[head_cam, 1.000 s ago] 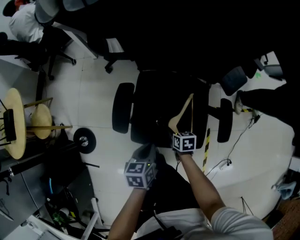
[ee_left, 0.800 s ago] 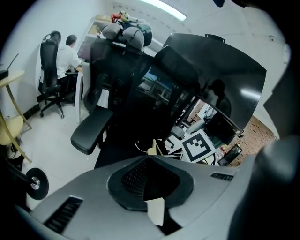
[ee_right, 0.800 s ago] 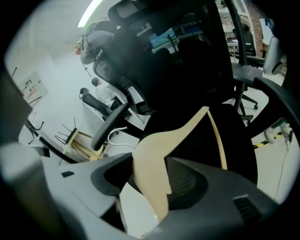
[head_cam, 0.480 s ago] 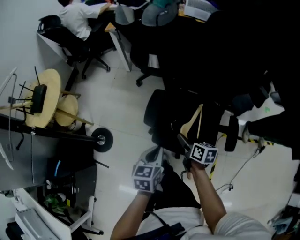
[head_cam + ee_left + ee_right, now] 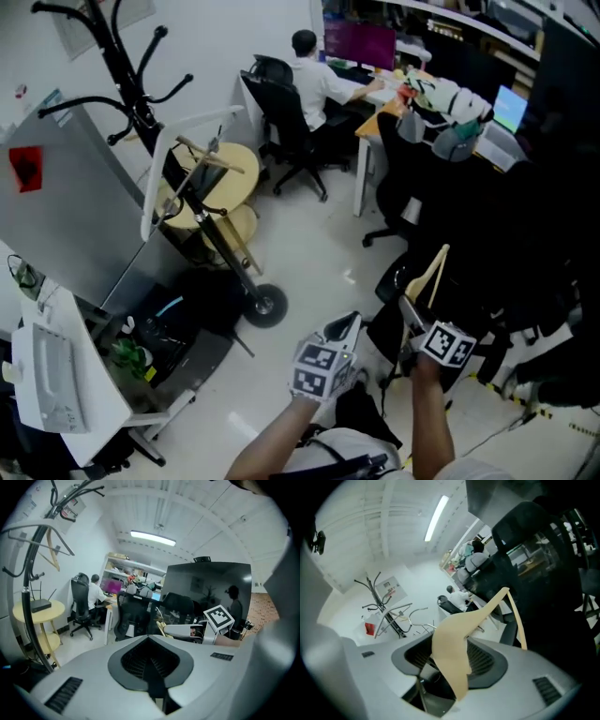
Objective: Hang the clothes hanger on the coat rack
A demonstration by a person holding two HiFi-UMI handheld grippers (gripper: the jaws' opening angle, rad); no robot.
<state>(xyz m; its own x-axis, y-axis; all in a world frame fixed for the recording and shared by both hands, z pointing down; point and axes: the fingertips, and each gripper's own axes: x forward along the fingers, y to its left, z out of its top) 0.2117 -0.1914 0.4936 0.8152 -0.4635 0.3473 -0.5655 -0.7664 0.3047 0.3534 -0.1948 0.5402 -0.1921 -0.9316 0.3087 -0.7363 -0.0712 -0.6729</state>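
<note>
The coat rack (image 5: 120,58) stands well apart from you, at the far left beyond the round wooden tables, with its black curved arms free at the top. That is where the hook has to land.

The clothes hanger (image 5: 429,277) is in your right gripper (image 5: 409,311), raised over the black office chair. It is pale wood with a broad flat shoulder and a thin lower bar, so expect it to be stiff and light. It will not sag or fold, but the smooth wood can pivot between the pads if it bumps something.

The right gripper's jaws are clamped across the broad shoulder piece, which is a sound place to hold. It is wide and flat and takes pressure better than the slim bar. I cannot make out the metal hook clearly, so check which way it faces before you reach for a rack arm.

Your left gripper (image 5: 347,323) sits just beside the right one, its jaws closed together on nothing. You can use it to steady the hanger's far end.
</note>
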